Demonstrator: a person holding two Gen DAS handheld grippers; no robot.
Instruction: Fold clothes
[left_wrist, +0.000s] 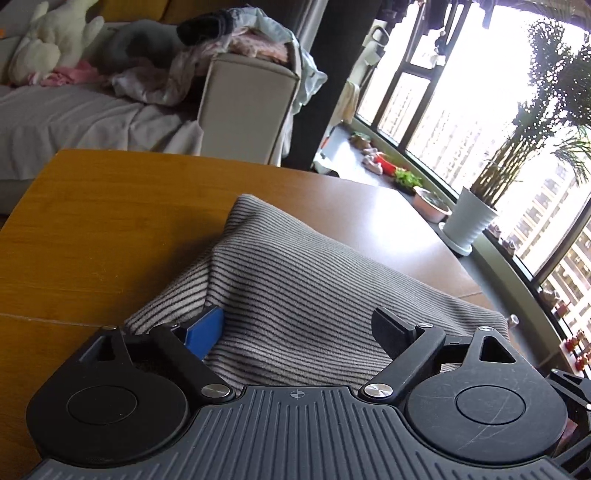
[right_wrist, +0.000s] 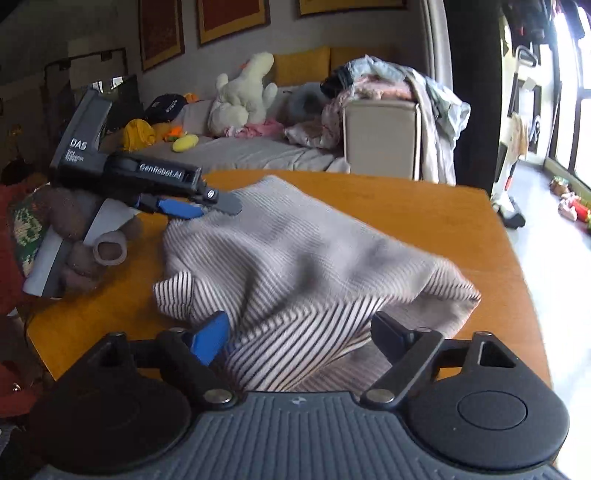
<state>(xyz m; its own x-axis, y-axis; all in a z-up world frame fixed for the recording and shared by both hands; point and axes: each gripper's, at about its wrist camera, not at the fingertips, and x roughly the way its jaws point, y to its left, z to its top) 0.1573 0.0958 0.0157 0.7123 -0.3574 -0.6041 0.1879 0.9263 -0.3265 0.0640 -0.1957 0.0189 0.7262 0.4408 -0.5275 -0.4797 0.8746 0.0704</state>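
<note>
Soft ribbed striped knit garment (left_wrist: 295, 280); smooth glossy wood table (left_wrist: 92, 221).

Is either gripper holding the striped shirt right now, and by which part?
Neither. The left gripper and right gripper are both open, pads clear of the striped shirt lying bunched between them.

This is a home, a living room. Past the hand-held grippers stands a sofa (right_wrist: 258, 151) with a white stuffed toy (right_wrist: 243, 99) and piled clothes (right_wrist: 369, 85). Framed pictures (right_wrist: 229, 18) hang above, and a potted plant (left_wrist: 476, 218) sits by big windows (left_wrist: 480, 92).
</note>
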